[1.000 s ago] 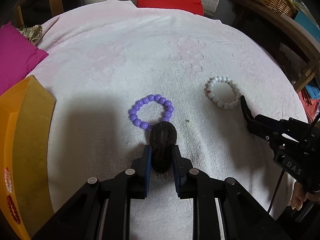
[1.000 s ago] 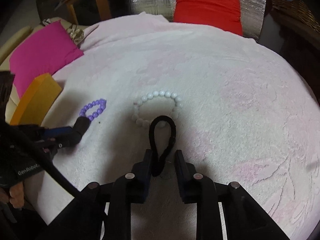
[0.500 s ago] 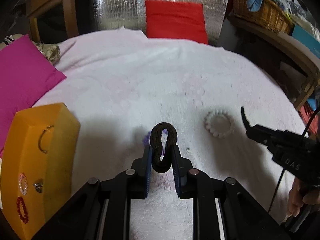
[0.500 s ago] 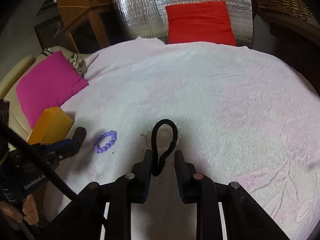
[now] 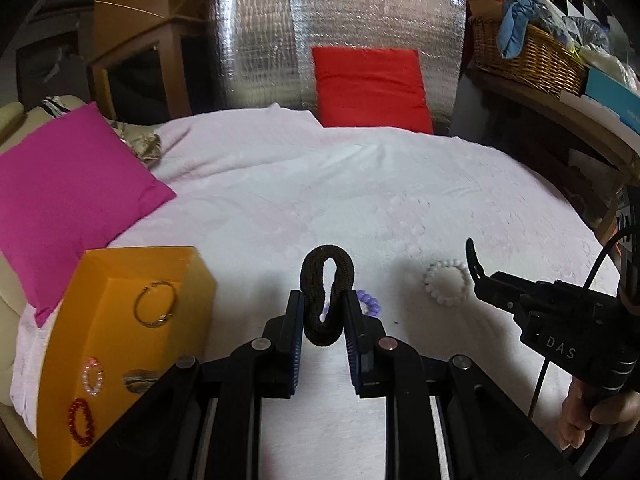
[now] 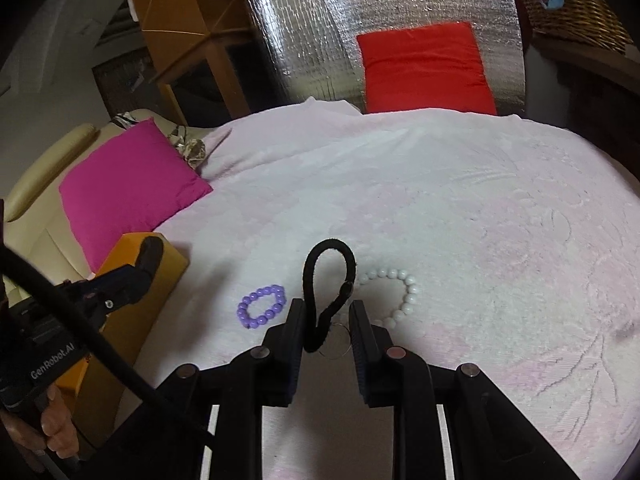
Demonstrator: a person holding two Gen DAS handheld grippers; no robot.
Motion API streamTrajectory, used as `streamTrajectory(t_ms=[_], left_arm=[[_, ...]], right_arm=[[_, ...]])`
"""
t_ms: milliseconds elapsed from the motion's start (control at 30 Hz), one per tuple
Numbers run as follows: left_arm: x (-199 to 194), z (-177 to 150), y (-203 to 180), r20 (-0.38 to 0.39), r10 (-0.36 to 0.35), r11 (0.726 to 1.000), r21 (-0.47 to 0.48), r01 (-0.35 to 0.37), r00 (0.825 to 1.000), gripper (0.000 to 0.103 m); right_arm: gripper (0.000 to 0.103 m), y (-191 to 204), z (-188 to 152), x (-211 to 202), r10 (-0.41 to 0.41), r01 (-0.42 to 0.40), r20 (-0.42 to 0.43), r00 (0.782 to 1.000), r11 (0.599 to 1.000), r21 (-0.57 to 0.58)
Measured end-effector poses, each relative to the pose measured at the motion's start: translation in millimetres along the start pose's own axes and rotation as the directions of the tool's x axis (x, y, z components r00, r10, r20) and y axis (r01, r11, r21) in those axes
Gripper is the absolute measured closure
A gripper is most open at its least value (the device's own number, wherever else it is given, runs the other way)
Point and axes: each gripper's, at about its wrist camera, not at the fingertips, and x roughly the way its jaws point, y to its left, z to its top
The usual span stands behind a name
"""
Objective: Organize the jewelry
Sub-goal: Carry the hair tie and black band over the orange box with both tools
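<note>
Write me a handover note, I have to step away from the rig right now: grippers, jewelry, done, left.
Left gripper: shut on a brown hair tie, held above the blanket.
Right gripper: shut on a thin black loop.
Done: hoop, pink, red and grey pieces lie in the orange box.
Left: box both held loops, then the purple bracelet and white bracelet on the blanket.

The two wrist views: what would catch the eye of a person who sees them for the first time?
Probably the dark loops: the left hand-held gripper holds a thick brown hair tie, the right hand-held gripper a thin black band. Next the orange box at the left with jewelry inside, then the purple bracelet and white bracelet on the pale blanket.
</note>
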Motion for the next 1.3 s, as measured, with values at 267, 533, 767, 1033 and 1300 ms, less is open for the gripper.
streamTrajectory(t_ms=[267, 533, 767, 1033, 1300], left_arm=[[-21, -5, 20, 0.030, 0.040, 0.999, -0.030, -0.039, 0.999, 0.083], [-29, -11, 35, 0.038, 0.073, 0.996, -0.051, -0.071, 0.997, 0.083], [-37, -16, 63, 0.043, 0.094, 0.992, -0.094, -0.090, 0.995, 0.083], [-61, -17, 113, 0.091, 0.133, 0.976, -0.185, -0.115, 0.987, 0.083], [-62, -37, 192, 0.015, 0.262, 0.922, -0.298, -0.246, 0.965, 0.083]], right_arm=[[0.079, 17, -2, -3, 0.023, -0.023, 0.014, 1.000, 1.000, -0.018], [0.079, 45, 0, -10, 0.093, -0.091, 0.063, 0.994, 0.995, -0.036], [0.079, 71, 2, 4, 0.139, -0.136, 0.064, 0.988, 0.989, -0.051], [0.079, 104, 0, 11, 0.204, -0.197, 0.064, 0.977, 0.976, -0.092], [0.079, 164, -16, 5, 0.327, -0.315, 0.034, 0.944, 0.929, -0.193]])
